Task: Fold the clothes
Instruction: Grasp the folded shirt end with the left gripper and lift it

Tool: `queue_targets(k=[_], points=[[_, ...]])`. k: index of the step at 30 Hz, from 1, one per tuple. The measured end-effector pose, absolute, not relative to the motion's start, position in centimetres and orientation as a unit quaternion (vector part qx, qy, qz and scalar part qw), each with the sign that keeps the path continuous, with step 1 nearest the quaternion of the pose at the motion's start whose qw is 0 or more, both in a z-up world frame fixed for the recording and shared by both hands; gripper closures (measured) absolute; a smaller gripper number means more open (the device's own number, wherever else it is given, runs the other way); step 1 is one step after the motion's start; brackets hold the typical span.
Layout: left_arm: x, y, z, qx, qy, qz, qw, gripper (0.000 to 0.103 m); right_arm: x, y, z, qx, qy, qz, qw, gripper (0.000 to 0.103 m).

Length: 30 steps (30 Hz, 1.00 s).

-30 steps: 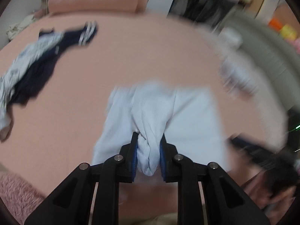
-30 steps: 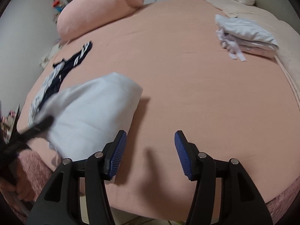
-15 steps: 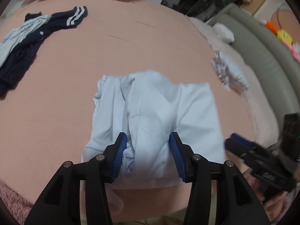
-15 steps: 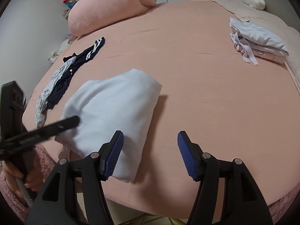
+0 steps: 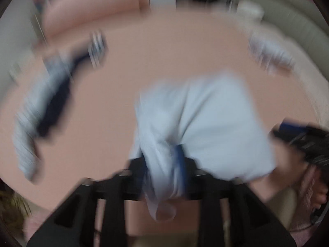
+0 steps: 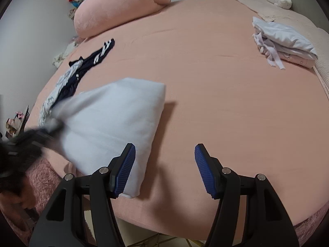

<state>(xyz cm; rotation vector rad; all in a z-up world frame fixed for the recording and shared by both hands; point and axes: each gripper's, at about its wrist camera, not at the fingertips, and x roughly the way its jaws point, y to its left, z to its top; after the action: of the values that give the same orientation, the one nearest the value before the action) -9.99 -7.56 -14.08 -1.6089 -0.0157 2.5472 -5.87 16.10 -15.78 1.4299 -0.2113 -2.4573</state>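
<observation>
The pale blue garment (image 6: 115,121) lies folded on the bed (image 6: 216,86), near its front edge, long axis running away from that edge. The left hand-held gripper (image 5: 164,168) is at its near left corner, jaws closing on a bunched fold of cloth. The right hand-held gripper (image 6: 164,168) hovers just right of the garment, jaws apart and empty. The cloth looks soft and thick, blurred at the left.

Home bedroom, pink-sheeted bed (image 6: 205,72), rolled pink bolster (image 6: 123,6), folded laundry (image 6: 283,41), probably toys by wall
</observation>
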Motion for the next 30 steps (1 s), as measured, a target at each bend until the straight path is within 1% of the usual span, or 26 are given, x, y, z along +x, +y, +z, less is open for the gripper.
queue_targets(k=[2,3,5,7,10,13,14,16,17,18,20,22,23,24,27,28,29,30], points=[[-9.7,-10.2,-12.2,-0.506,-0.077,0.855,0.078,0.06,-5.6,15.8,-15.7,0.496,-0.064,-0.853,0.147,0.041],[-9.4,-11.5,-11.0,-0.484,-0.104,0.865,0.079,0.054,-5.5,15.7,-15.5,0.493,-0.059,-0.856,0.147,0.041],[-9.4,-13.8,-9.3,-0.448,-0.141,0.88,0.071,0.046,-5.4,15.9,-14.7,0.482,-0.048,-0.864,0.142,0.041],[-10.2,-15.2,-9.0,-0.439,-0.159,0.882,0.064,0.046,-5.9,16.3,-14.2,0.477,-0.056,-0.866,0.14,0.041],[-12.1,-15.4,-9.8,-0.445,-0.158,0.879,0.064,0.048,-7.5,16.1,-13.4,0.474,-0.07,-0.866,0.143,0.041],[-13.7,-14.5,-11.1,-0.451,-0.171,0.87,0.102,0.048,-9.1,14.6,-12.5,0.463,-0.044,-0.873,0.146,0.041],[-14.0,-13.7,-11.6,-0.455,-0.165,0.868,0.112,0.05,-9.7,14.2,-12.3,0.46,-0.036,-0.876,0.143,0.041],[-14.7,-11.7,-12.5,-0.464,-0.143,0.864,0.131,0.061,-10.9,13.8,-12.2,0.46,-0.037,-0.878,0.13,0.041],[-14.6,-10.8,-13.0,-0.466,-0.131,0.863,0.144,0.069,-11.5,13.6,-12.3,0.461,-0.04,-0.878,0.124,0.041],[-14.3,-9.9,-13.3,-0.465,-0.118,0.863,0.159,0.071,-12.1,13.4,-12.3,0.463,-0.042,-0.877,0.121,0.041],[-13.3,-8.5,-13.6,-0.465,-0.078,0.865,0.174,0.071,-12.9,12.6,-12.7,0.465,-0.028,-0.876,0.127,0.041],[-12.7,-7.8,-13.7,-0.466,-0.051,0.864,0.181,0.071,-13.5,11.0,-14.0,0.479,0.024,-0.87,0.117,0.041],[-12.8,-7.8,-13.8,-0.469,-0.053,0.862,0.184,0.071,-13.6,10.5,-14.9,0.492,0.044,-0.862,0.112,0.041],[-13.2,-8.1,-14.0,-0.474,-0.061,0.858,0.186,0.069,-13.7,10.2,-16.0,0.506,0.055,-0.853,0.112,0.041],[-15.1,-9.5,-15.0,-0.489,-0.114,0.844,0.192,0.069,-13.1,10.1,-18.1,0.522,0.044,-0.843,0.121,0.041],[-15.7,-9.8,-15.3,-0.489,-0.134,0.839,0.199,0.073,-13.0,10.3,-18.4,0.521,0.034,-0.844,0.12,0.041],[-16.0,-10.0,-15.3,-0.483,-0.146,0.838,0.205,0.091,-12.9,10.7,-18.5,0.52,0.021,-0.846,0.118,0.041],[-16.0,-10.1,-15.1,-0.474,-0.149,0.843,0.206,0.092,-12.9,11.0,-18.4,0.518,0.008,-0.848,0.113,0.041]])
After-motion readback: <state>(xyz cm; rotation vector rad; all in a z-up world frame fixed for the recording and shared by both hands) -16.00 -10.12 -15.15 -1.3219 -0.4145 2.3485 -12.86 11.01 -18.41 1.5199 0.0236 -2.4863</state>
